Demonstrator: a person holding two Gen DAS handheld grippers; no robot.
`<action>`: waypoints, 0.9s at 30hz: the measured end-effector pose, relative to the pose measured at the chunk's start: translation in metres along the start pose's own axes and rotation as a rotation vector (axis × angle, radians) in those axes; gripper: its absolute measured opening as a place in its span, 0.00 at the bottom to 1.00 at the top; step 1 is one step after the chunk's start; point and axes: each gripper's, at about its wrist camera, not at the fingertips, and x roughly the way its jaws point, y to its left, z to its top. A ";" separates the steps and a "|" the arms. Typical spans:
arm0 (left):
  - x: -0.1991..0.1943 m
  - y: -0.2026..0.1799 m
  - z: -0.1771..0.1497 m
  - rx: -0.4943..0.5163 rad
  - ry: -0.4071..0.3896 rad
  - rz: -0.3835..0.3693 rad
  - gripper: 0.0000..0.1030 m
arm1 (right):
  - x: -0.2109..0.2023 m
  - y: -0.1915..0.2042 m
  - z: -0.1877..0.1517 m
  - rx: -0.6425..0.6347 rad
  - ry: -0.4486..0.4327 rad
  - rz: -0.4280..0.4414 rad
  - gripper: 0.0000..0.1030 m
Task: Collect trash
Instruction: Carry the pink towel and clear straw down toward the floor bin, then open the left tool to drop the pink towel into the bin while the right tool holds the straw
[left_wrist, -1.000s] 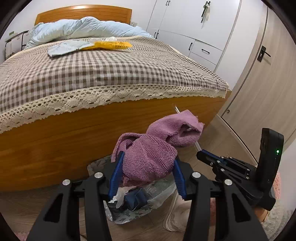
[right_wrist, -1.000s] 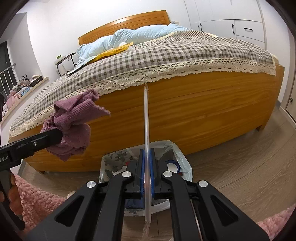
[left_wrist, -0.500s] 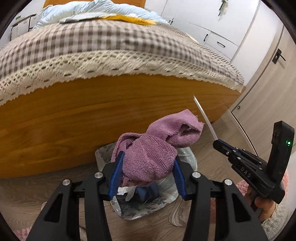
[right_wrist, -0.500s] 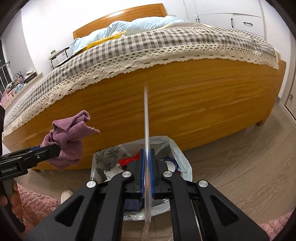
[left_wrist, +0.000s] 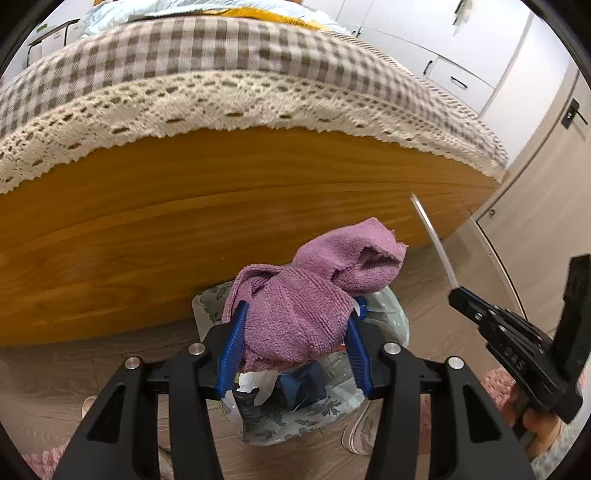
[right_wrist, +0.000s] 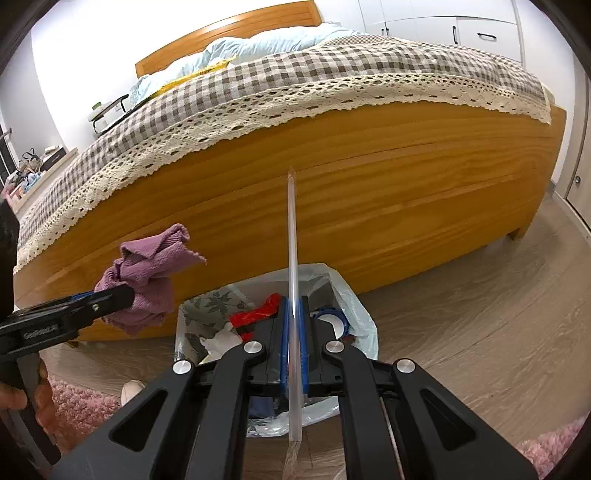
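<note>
The main risk is a miss at release: the purple cloth (left_wrist: 299, 314) bulges wider than the left gripper (left_wrist: 293, 343), so a loose flap could catch the rim of the lined bin (right_wrist: 354, 306) and slide onto the floor. The long clear straw (right_wrist: 293, 295), pinched in the tightly closed fingers of the right gripper (right_wrist: 293, 354), could tip over the edge. The cloth is a crumpled terry wad, lower centre in the left view, clamped between fingers half apart, above the bin.

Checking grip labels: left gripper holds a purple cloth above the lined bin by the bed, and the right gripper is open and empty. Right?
Not quite. The right gripper is shut on a clear plastic straw, as the right wrist view shows. The rest stands.
</note>
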 end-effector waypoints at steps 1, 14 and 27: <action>0.004 0.001 -0.001 0.000 -0.001 0.013 0.46 | 0.002 -0.001 0.000 0.000 0.003 -0.003 0.05; 0.056 -0.027 0.006 0.014 0.119 0.038 0.65 | 0.013 -0.021 -0.002 0.037 0.049 -0.006 0.05; 0.049 0.005 0.008 -0.189 0.153 0.056 0.92 | 0.015 -0.018 -0.005 0.011 0.070 -0.008 0.05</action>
